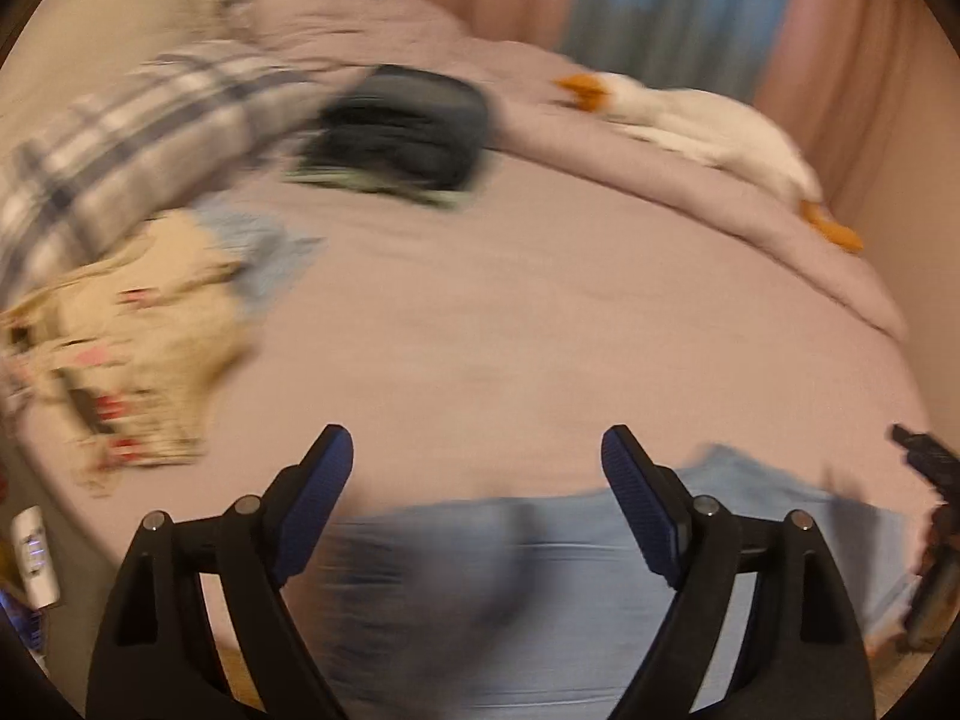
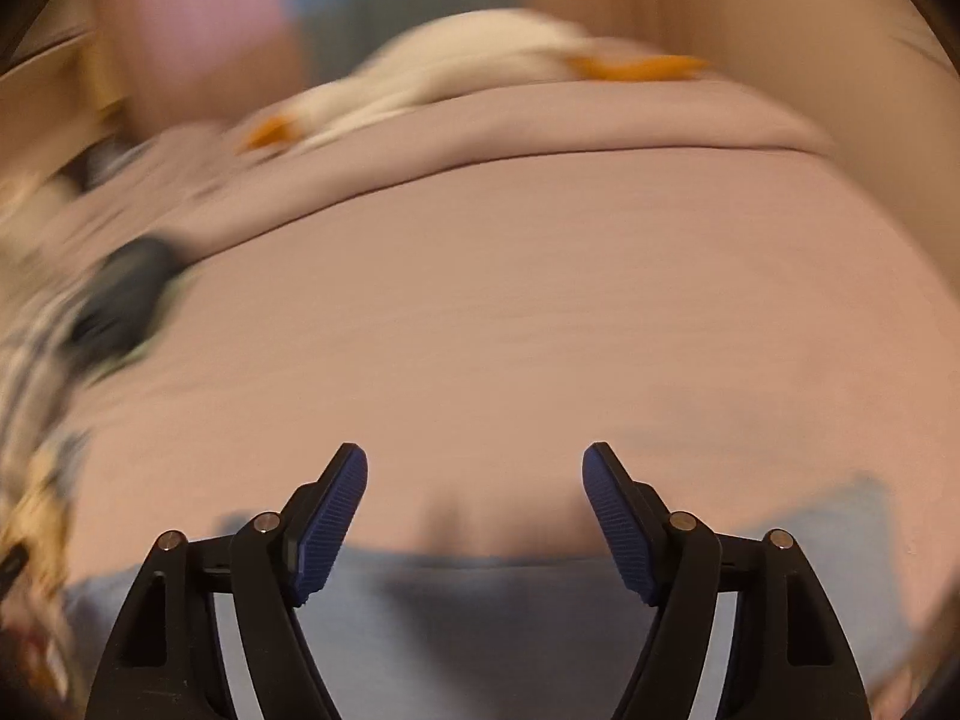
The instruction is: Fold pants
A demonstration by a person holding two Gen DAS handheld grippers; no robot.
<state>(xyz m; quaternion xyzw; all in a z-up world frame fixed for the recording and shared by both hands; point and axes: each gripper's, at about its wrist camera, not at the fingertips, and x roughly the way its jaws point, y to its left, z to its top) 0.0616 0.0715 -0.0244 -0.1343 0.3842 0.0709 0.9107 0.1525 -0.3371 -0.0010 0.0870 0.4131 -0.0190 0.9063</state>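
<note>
Light blue pants [image 1: 510, 588] lie flat on the mauve bed sheet [image 1: 540, 312] near its front edge, blurred by motion. My left gripper [image 1: 477, 450] hangs over them, open, its blue pads wide apart with nothing between them. In the right wrist view the same pants [image 2: 480, 618] spread below my right gripper [image 2: 474, 468], which is also open and empty. The right gripper's black body [image 1: 927, 516] shows at the right edge of the left wrist view.
A dark folded stack [image 1: 408, 126] sits mid-bed, with a plaid cloth [image 1: 138, 138] and a cream printed garment [image 1: 120, 348] at the left. A white plush goose [image 1: 696, 114] lies along the far right by curtains [image 1: 660, 0]. Bare sheet lies between.
</note>
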